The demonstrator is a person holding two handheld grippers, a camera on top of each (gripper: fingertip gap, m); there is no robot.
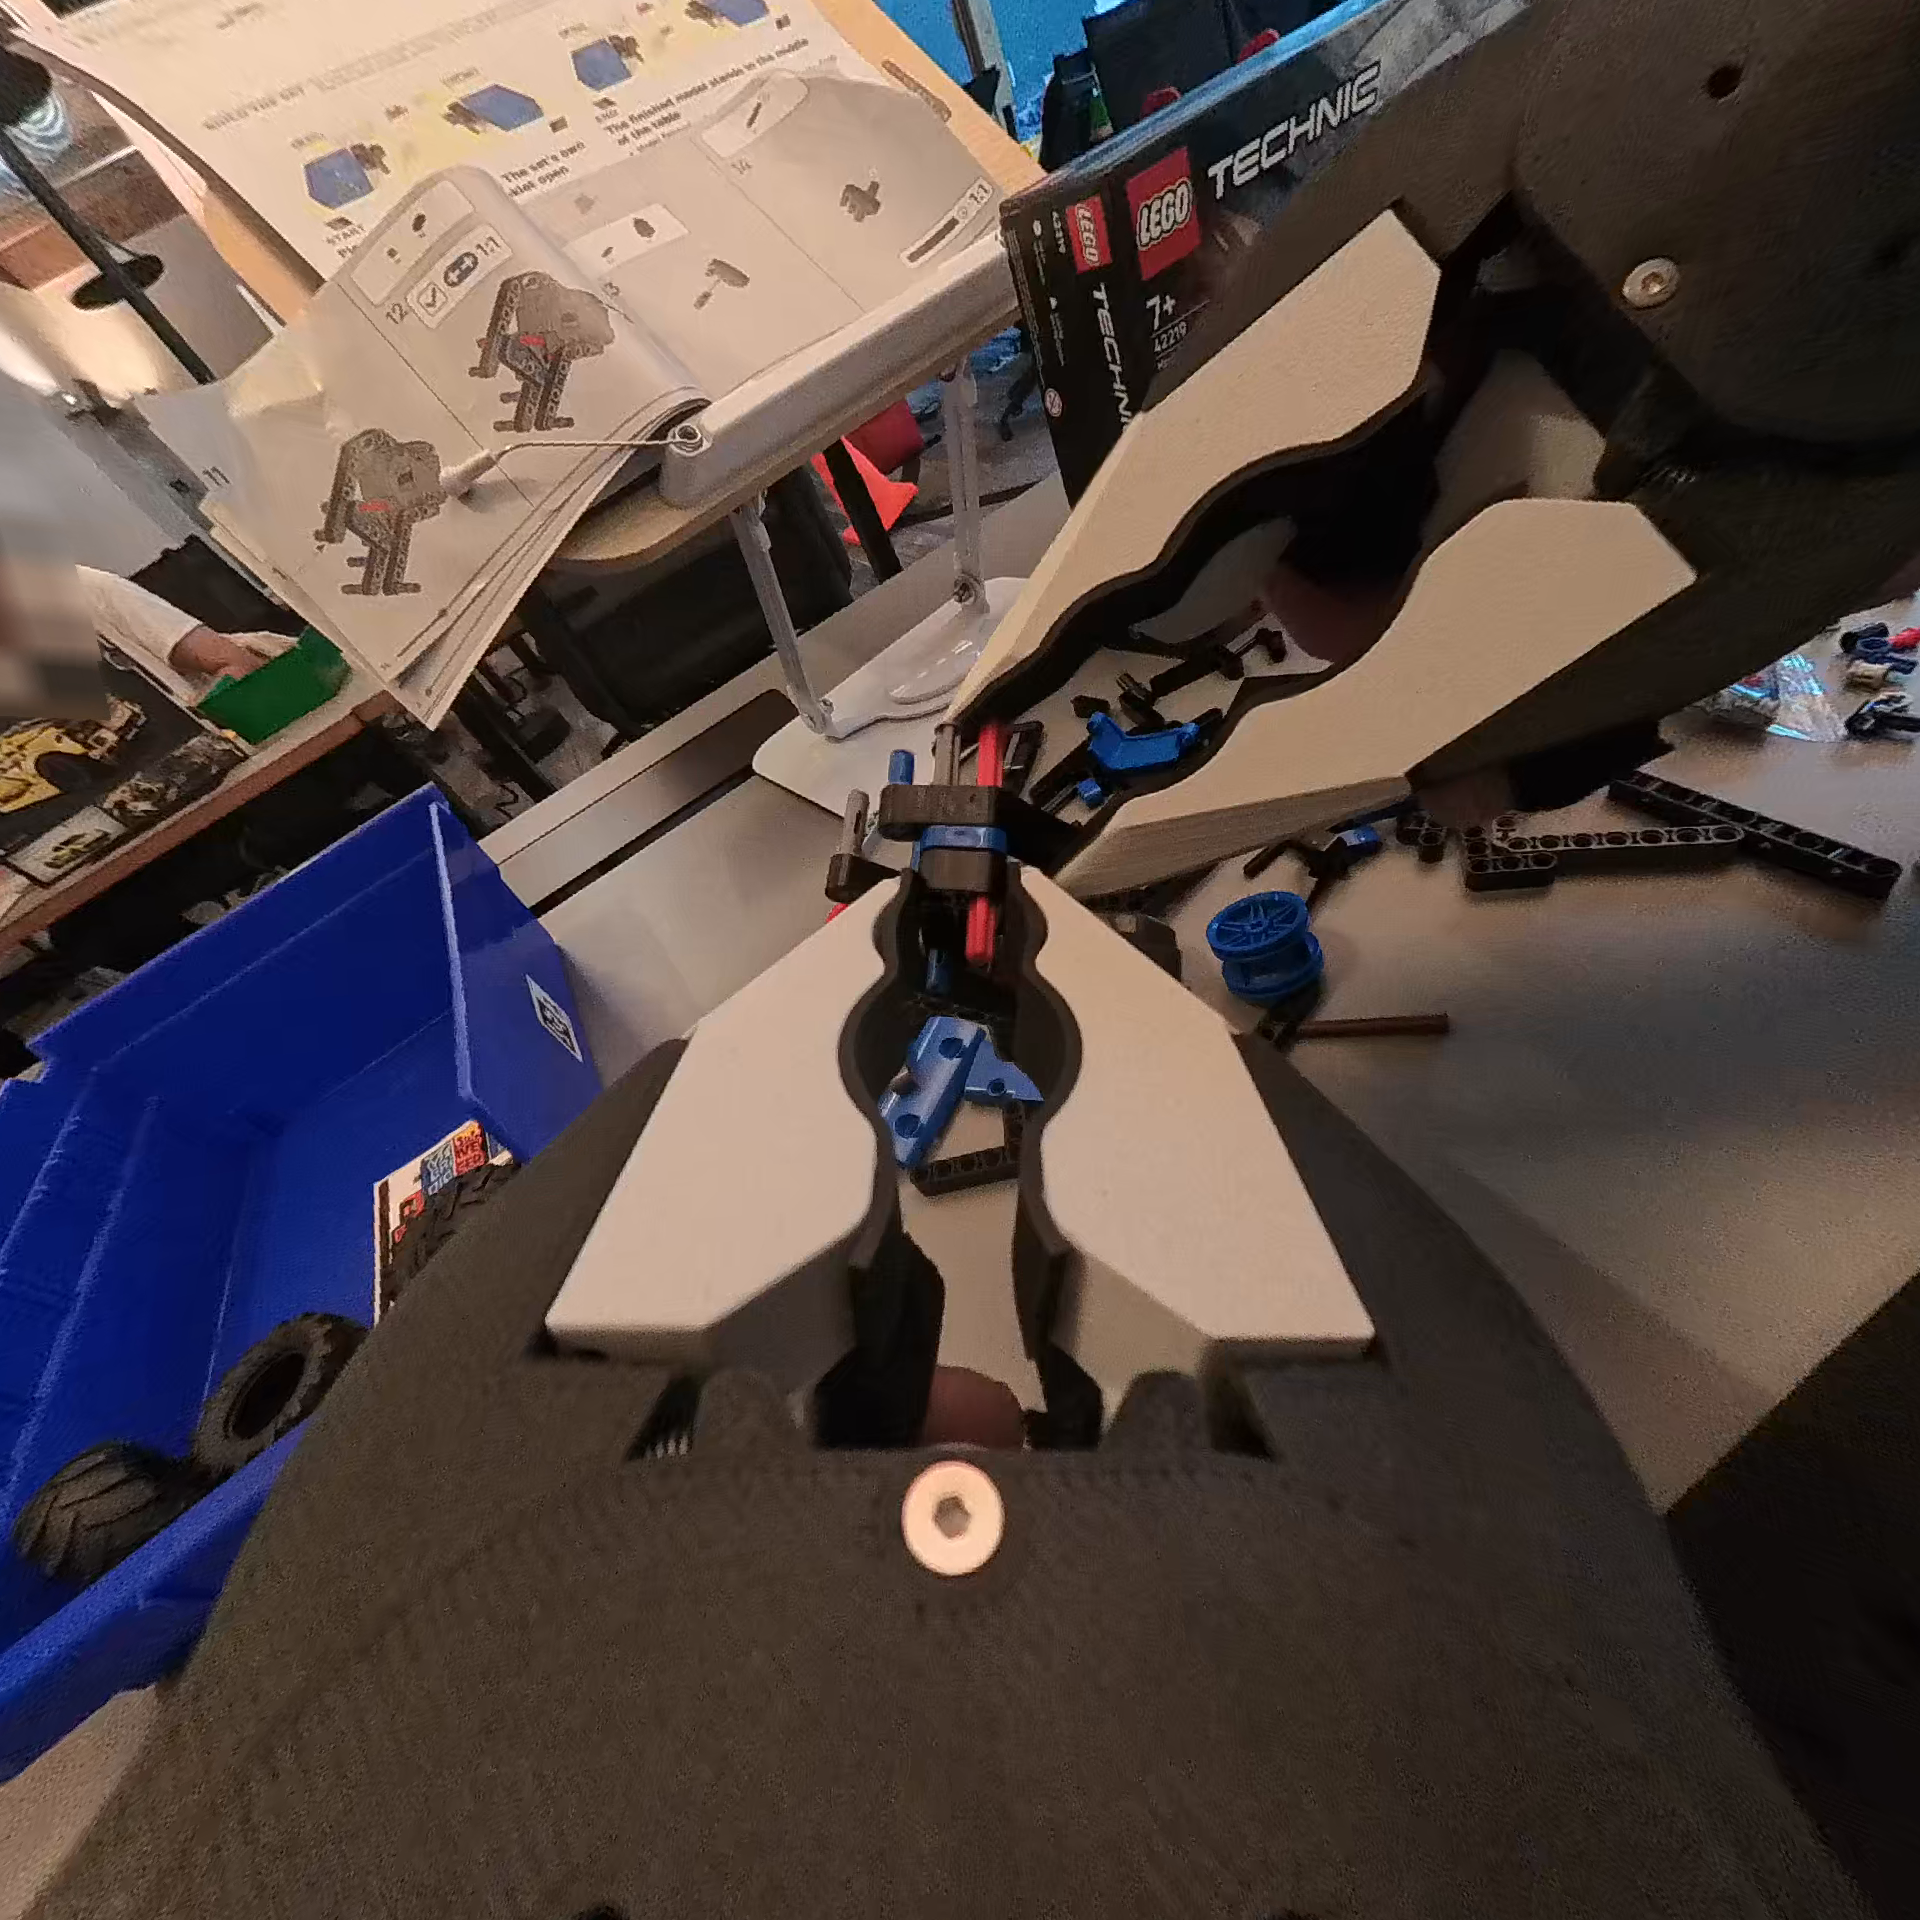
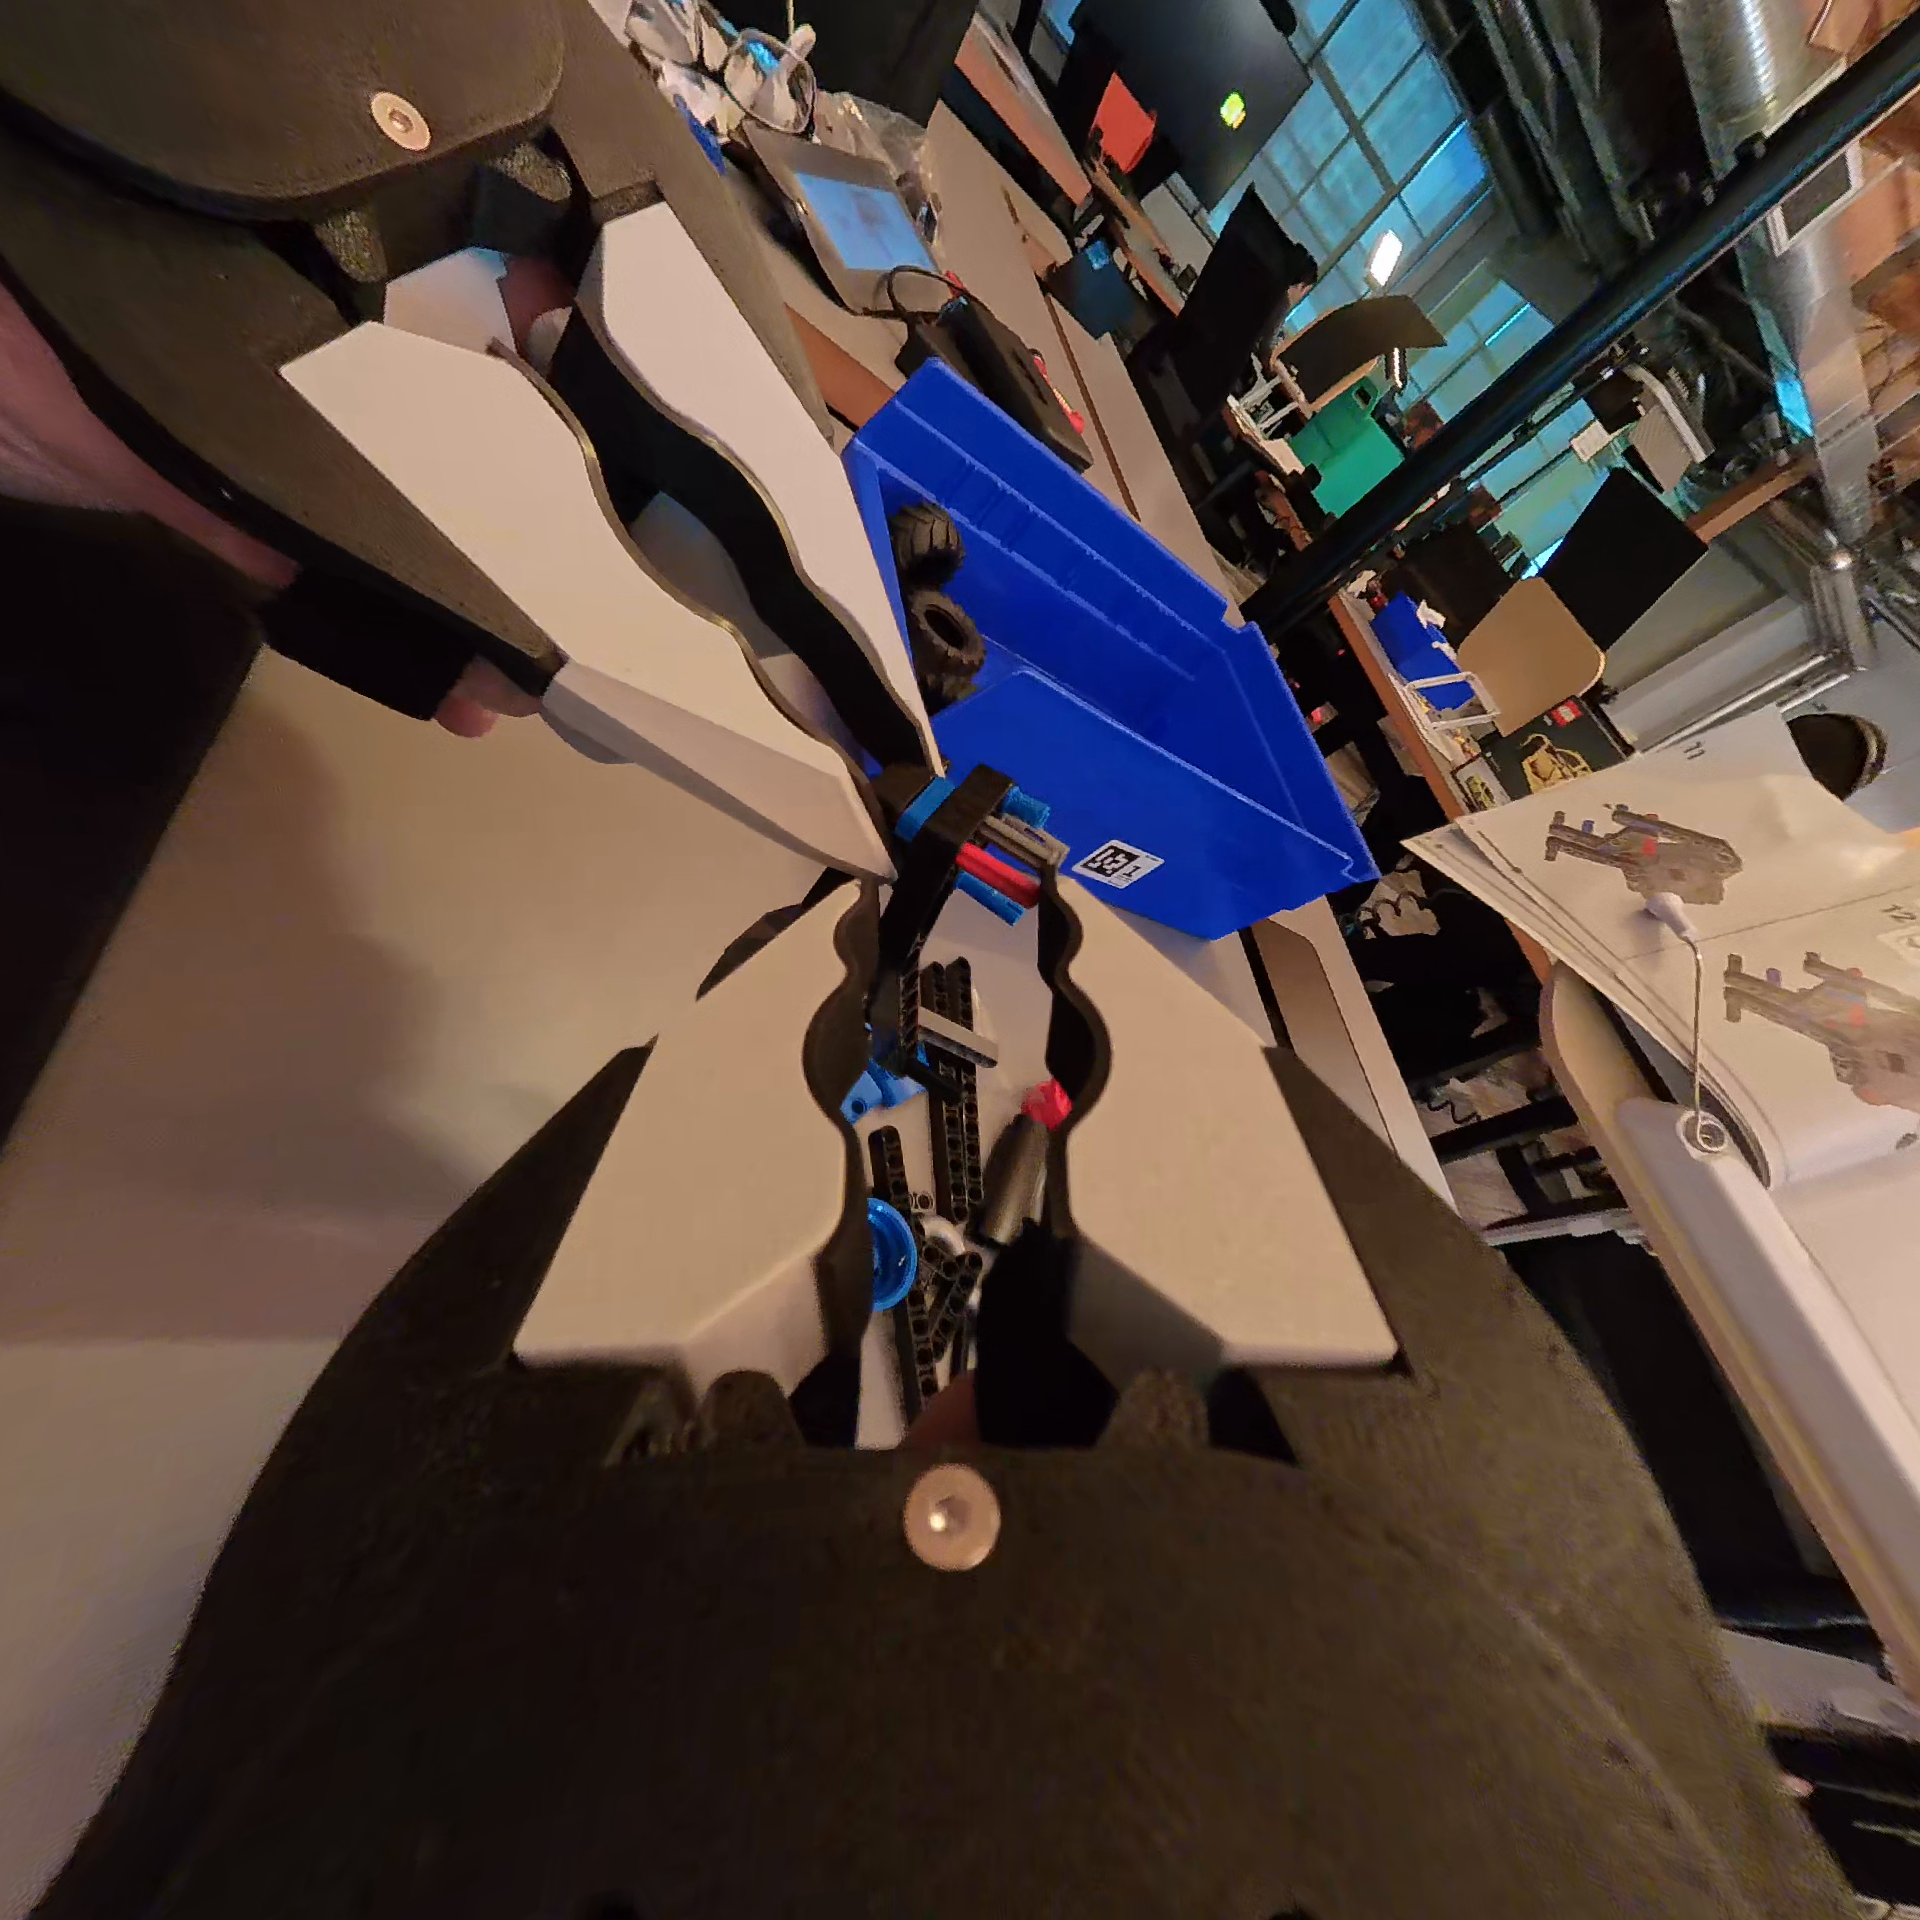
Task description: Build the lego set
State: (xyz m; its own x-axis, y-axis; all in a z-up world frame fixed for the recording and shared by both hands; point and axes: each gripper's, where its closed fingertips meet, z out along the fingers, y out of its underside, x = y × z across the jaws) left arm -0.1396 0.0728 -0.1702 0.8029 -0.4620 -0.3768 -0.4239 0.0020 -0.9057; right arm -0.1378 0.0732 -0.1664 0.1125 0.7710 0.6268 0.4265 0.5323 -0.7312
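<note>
A small lego assembly [image 1: 940, 805] of black beams, blue connectors and a red axle is held in the air between both grippers. My left gripper [image 1: 956, 883] is shut on its near end. My right gripper [image 1: 1013, 800] comes in from the upper right and is shut on its far end. In the right wrist view the right gripper [image 2: 951, 894] pinches the assembly [image 2: 977, 805] and the left gripper [image 2: 899, 821] meets it from the upper left. Loose blue and black parts [image 1: 945, 1091] lie on the table below.
A blue bin [image 1: 312, 1039] with black tyres [image 1: 270, 1392] stands to the left, also in the right wrist view [image 2: 1143, 748]. An open instruction booklet [image 1: 468, 395] rests on a stand. A black lego box [image 1: 1143, 260], a blue wheel hub [image 1: 1262, 940] and black beams [image 1: 1662, 842] are on the grey table [image 1: 1558, 1091].
</note>
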